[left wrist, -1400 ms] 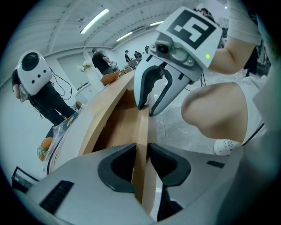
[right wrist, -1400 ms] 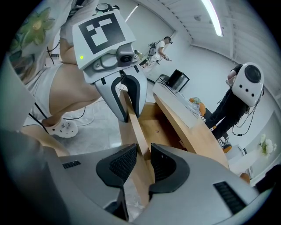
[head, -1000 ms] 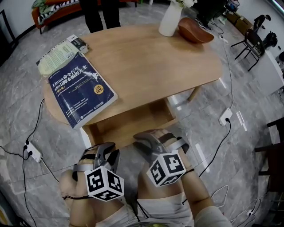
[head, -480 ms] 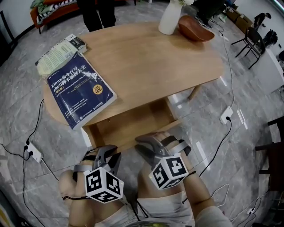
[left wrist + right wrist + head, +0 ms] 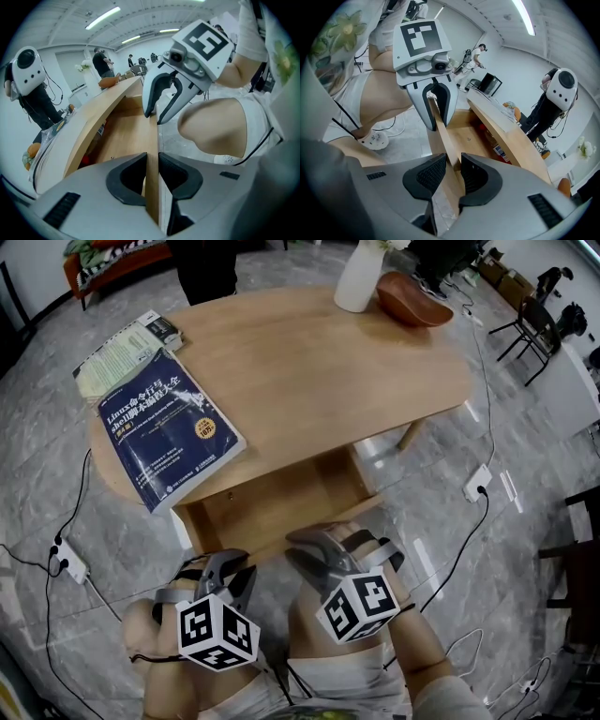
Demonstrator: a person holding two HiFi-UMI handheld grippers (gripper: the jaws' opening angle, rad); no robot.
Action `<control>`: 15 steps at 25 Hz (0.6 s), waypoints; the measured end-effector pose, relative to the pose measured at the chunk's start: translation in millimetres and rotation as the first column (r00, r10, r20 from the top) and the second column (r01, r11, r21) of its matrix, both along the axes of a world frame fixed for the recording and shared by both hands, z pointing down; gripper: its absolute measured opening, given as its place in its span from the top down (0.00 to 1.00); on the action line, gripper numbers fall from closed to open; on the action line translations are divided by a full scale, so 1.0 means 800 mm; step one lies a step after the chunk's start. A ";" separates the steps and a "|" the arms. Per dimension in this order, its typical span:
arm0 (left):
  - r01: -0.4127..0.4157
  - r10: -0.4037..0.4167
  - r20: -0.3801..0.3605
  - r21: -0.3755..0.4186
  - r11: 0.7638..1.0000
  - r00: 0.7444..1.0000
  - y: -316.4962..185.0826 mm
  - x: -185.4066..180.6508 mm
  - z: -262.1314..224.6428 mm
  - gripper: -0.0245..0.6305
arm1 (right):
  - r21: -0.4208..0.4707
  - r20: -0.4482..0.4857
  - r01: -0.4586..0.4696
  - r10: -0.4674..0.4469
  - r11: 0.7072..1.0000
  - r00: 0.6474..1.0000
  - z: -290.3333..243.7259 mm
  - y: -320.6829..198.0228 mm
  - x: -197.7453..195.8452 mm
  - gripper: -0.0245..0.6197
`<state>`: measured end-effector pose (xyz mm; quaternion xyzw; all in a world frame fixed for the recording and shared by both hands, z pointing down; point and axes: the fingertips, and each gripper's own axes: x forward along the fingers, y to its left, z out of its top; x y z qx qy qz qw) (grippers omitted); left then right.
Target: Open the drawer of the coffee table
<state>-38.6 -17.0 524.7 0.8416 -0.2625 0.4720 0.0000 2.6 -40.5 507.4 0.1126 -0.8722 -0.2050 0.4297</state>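
Drawer (image 5: 281, 501) out, front edge clamped

We see the drawer (image 5: 272, 501), a shallow tray of light wood, standing open: it is pulled out level from under the oval wooden surface (image 5: 319, 371), toward us. Its thin front board (image 5: 151, 140) stands upright along the near edge.

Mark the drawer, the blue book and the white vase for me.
drawer (image 5: 278, 501), head view, its inside floor.
blue book (image 5: 167, 430), head view, middle of its cover.
white vase (image 5: 361, 279), head view, its body.
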 end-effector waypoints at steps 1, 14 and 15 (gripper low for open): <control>-0.002 0.002 0.002 0.001 1.000 1.000 0.001 0.001 0.000 0.83 | -0.004 0.003 -0.001 0.001 1.000 1.000 0.000 0.001 0.001 0.80; -0.027 0.027 0.008 -0.010 1.000 1.000 0.011 0.006 0.003 0.84 | -0.006 0.002 -0.013 0.013 1.000 1.000 0.001 0.009 0.006 0.80; -0.029 0.029 0.008 -0.012 1.000 1.000 0.011 0.006 0.003 0.84 | -0.006 0.005 -0.016 0.016 1.000 1.000 0.002 0.010 0.006 0.80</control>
